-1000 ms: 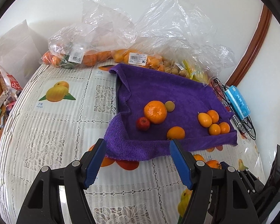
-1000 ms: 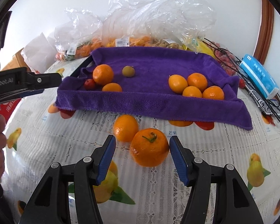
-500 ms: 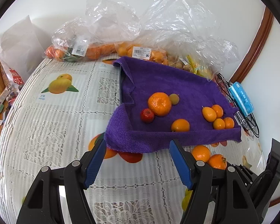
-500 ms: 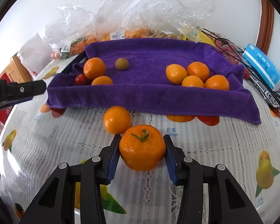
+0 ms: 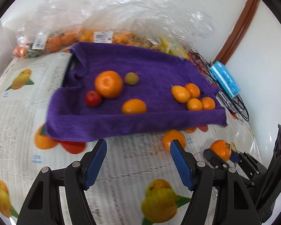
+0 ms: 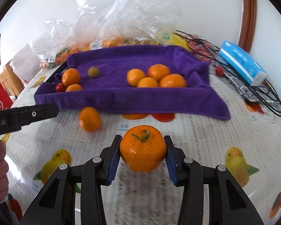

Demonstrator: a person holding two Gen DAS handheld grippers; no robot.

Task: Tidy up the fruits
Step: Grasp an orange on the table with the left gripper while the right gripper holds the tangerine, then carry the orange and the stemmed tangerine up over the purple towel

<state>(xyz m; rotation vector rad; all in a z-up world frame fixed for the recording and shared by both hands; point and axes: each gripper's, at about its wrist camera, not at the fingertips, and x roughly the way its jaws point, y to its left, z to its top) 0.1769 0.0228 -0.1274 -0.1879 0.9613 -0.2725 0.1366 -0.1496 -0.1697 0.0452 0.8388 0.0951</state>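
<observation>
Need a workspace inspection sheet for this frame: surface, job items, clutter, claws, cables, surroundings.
Surface: table under a white lace cloth printed with fruit pictures.
Job's things: purple towel holding four oranges clustered at right; at left a large orange, a small orange, a red fruit and a brownish-green fruit. One loose orange on the table before the towel.
Clutter: plastic bags of fruit behind the towel; blue pack.
Grippers: right claw shut on a stemmed orange; left claw open, nothing between its pads.
Cables: black cables beside the blue pack.
Surroundings: white wall, wooden trim.
</observation>
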